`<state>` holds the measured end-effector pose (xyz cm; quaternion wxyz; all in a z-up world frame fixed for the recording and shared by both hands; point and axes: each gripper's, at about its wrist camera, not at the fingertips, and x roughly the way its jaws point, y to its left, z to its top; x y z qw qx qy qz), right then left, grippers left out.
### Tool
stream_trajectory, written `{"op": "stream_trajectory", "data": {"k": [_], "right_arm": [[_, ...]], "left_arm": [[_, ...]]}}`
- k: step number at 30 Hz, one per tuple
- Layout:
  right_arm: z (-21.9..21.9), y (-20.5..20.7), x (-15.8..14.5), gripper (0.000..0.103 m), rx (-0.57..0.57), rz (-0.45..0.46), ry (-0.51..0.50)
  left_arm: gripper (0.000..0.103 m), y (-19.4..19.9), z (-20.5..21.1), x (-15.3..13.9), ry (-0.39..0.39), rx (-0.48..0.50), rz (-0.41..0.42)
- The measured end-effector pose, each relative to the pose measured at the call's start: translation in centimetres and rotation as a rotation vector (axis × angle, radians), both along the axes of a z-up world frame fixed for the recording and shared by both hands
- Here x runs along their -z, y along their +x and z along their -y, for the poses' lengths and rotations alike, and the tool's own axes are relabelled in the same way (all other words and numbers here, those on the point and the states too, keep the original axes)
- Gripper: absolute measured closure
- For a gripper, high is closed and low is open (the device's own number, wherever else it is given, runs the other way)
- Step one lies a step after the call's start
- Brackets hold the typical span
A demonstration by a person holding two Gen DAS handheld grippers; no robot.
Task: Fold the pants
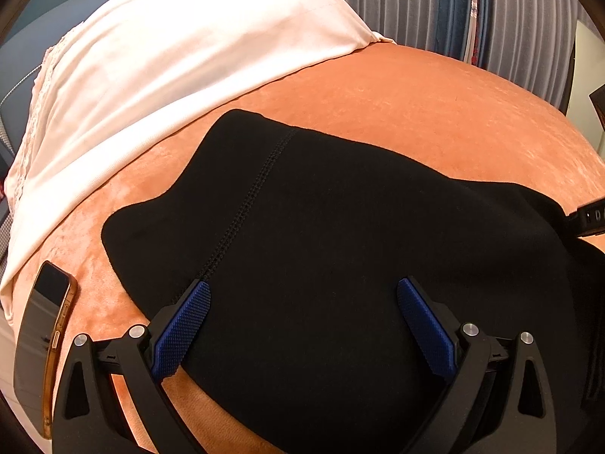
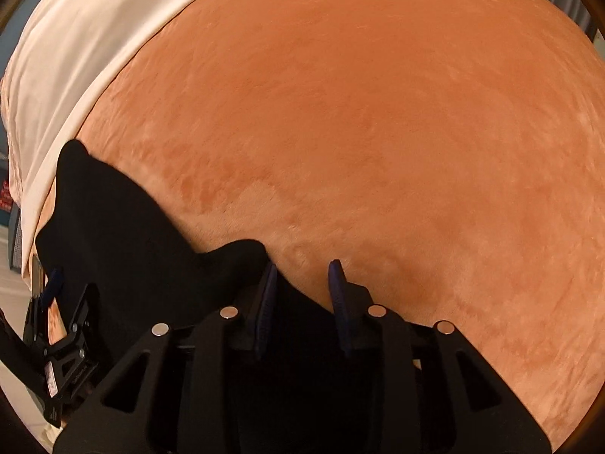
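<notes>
Folding stage: black stretch-knit pants point(image 1: 340, 227) lie flat on orange plush bed cover point(image 1: 435, 94).
Left gripper point(image 1: 303, 295): fingers wide apart over cloth.
Right gripper point(image 2: 302, 276): fingers apart, at hem edge.
Advice: pinch both layers, lift evenly.

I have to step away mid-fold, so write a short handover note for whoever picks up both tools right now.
Left tool: open, holding nothing, poised over the black pants.
Right tool: partly open, empty, at the pants' edge.
The pants lie bunched on the orange blanket; a phone sits at their left, a cream sheet beyond.
Done: pants laid down; whether any fold is made is unclear.
Left: flatten, fold, and mind the phone.
</notes>
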<state>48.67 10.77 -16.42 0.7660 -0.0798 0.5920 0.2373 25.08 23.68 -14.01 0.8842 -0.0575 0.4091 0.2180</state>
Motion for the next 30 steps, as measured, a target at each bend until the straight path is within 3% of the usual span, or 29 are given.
{"op": "stream_trajectory", "data": {"k": [1, 3, 6, 10, 11, 15, 17, 19, 22, 23, 24, 25, 27, 30], "right_arm": [[-1.4, -0.4, 0.1, 0.101, -0.024, 0.014, -0.006], [-2.1, -0.5, -0.4, 0.103, -0.01, 0.096, -0.052], [-1.1, 1.6, -2.3, 0.103, 0.129, 0.212, -0.039], [1.4, 2.0, -3.8, 0.1, 0.258, 0.235, 0.079], [1.8, 1.1, -4.4, 0.099, 0.261, 0.24, 0.114], [-1.3, -5.9, -5.4, 0.099, 0.079, 0.24, 0.188], [-3.0, -7.3, -3.8, 0.1, 0.017, 0.196, 0.16], [-3.7, -5.4, -1.4, 0.103, 0.036, 0.227, 0.037], [-2.3, -1.0, -0.4, 0.103, 0.184, 0.149, 0.139], [-2.0, -0.6, -1.0, 0.103, 0.23, 0.166, 0.143], [-2.1, -0.8, -2.2, 0.1, 0.281, 0.249, 0.074], [-1.8, -1.1, -2.9, 0.098, 0.298, 0.27, 0.087], [-0.5, -3.2, -4.7, 0.098, 0.322, 0.236, 0.248], [1.3, -8.5, -6.9, 0.097, 0.286, 0.253, 0.329]], "left_arm": [[0.005, 0.1, 0.0, -0.1, 0.0, 0.0, 0.0], [0.005, -0.1, -0.2, -0.2, -0.002, 0.0, 0.003], [0.005, -0.3, -0.5, -0.3, -0.009, 0.0, 0.01], [0.005, -0.7, -0.8, -0.3, -0.013, 0.001, 0.013], [0.005, -0.8, -0.9, -0.3, -0.015, 0.001, 0.016], [0.005, -0.9, -1.0, -0.3, -0.018, 0.002, 0.019], [0.005, -0.9, -1.0, -0.3, -0.018, 0.001, 0.017], [0.005, -0.9, -1.0, -0.3, -0.015, 0.001, 0.014], [0.005, -0.8, -1.0, -0.4, -0.012, 0.003, 0.009], [0.005, -0.8, -1.0, -0.4, -0.012, 0.002, 0.008], [0.005, -0.8, -1.0, -0.4, -0.012, 0.001, 0.007], [0.005, -0.8, -1.1, -0.3, -0.014, 0.001, 0.008], [0.005, -0.8, -1.0, -0.3, -0.014, 0.0, 0.007], [0.005, -0.9, -1.3, -0.5, -0.031, 0.003, 0.018]]}}
